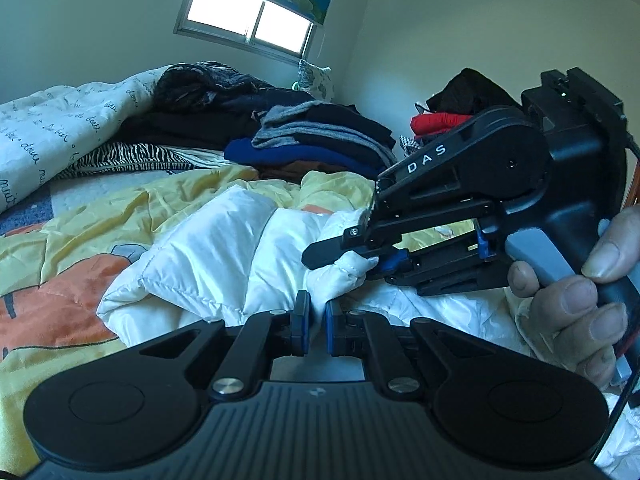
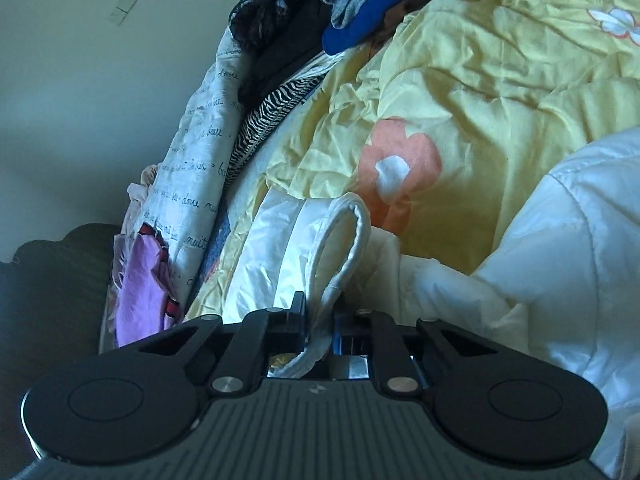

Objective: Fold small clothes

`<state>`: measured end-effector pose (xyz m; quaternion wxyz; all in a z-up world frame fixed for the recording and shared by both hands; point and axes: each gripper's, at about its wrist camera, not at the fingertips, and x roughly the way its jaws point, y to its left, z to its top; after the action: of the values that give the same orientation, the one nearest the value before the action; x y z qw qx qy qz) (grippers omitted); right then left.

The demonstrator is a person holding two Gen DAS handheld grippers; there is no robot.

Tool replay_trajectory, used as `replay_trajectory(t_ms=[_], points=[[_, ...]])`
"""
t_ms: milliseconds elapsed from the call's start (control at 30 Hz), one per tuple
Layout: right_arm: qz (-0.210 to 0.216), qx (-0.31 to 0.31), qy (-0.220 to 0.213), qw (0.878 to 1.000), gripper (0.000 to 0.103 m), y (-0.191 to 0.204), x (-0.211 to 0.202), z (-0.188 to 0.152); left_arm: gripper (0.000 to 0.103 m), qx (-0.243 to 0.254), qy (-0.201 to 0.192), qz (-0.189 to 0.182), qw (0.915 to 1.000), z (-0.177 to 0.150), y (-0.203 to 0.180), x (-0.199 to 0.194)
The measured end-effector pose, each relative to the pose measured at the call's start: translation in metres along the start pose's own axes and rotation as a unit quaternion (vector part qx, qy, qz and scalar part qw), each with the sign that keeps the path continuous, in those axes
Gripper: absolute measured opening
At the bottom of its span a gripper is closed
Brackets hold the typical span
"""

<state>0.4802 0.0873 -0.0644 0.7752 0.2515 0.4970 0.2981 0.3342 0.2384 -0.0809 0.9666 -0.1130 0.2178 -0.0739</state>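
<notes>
A small white padded jacket (image 1: 224,256) lies rumpled on the yellow flowered quilt (image 1: 80,240). My left gripper (image 1: 316,320) is shut on a fold of the jacket at its near edge. My right gripper (image 1: 352,252) comes in from the right, held by a hand, and is shut on a white cuff of the jacket just beyond the left one. In the right wrist view the right gripper (image 2: 318,320) pinches the sleeve cuff (image 2: 340,236), whose opening stands up as a loop, with the jacket body (image 2: 560,248) at right.
A stack of folded dark, grey and blue clothes (image 1: 312,136) sits on the bed behind the jacket. A white blanket with script (image 1: 52,128) lies at left, over a zebra-striped cloth (image 1: 124,158). Red and black clothes (image 1: 440,120) are piled at right. A window (image 1: 248,20) is behind.
</notes>
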Motion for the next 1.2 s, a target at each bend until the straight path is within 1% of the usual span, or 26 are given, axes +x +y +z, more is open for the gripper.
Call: replay_trajectory(t_ms=[100, 167, 200, 267, 333, 567, 900, 1033, 1200], points=[[0.008, 0.0, -0.005, 1.0, 0.015, -0.001, -0.006, -0.001, 0.008, 0.013, -0.002, 0.01, 0.9999, 0.001, -0.005, -0.002], [0.02, -0.001, -0.009, 1.0, 0.014, 0.0, -0.014, -0.001, 0.008, 0.03, -0.005, 0.023, 0.9993, 0.002, -0.013, -0.008], [0.026, -0.002, -0.009, 1.0, 0.014, 0.001, -0.019, -0.002, 0.008, 0.03, -0.006, 0.023, 0.9992, 0.003, -0.016, -0.011], [0.033, -0.011, -0.011, 0.999, 0.014, 0.001, -0.029, -0.004, 0.008, 0.02, -0.007, 0.02, 0.9996, 0.008, -0.023, -0.02], [0.036, -0.012, -0.014, 0.999, 0.014, -0.001, -0.039, -0.005, 0.008, 0.022, -0.004, 0.016, 0.9996, 0.012, -0.033, -0.024], [0.033, 0.0, -0.029, 0.999, 0.014, -0.022, -0.075, -0.011, 0.008, 0.071, 0.016, 0.009, 0.9973, 0.009, -0.078, -0.024], [0.037, 0.018, -0.051, 0.998, 0.014, -0.06, -0.127, -0.025, 0.008, 0.091, 0.037, -0.017, 0.995, 0.004, -0.133, -0.026], [0.038, 0.032, -0.063, 0.997, 0.014, -0.079, -0.15, -0.028, 0.008, 0.102, 0.045, -0.034, 0.9932, 0.001, -0.16, -0.024], [0.039, 0.047, -0.084, 0.995, 0.015, -0.105, -0.186, -0.034, 0.008, 0.119, 0.053, -0.064, 0.9893, -0.005, -0.199, -0.022]])
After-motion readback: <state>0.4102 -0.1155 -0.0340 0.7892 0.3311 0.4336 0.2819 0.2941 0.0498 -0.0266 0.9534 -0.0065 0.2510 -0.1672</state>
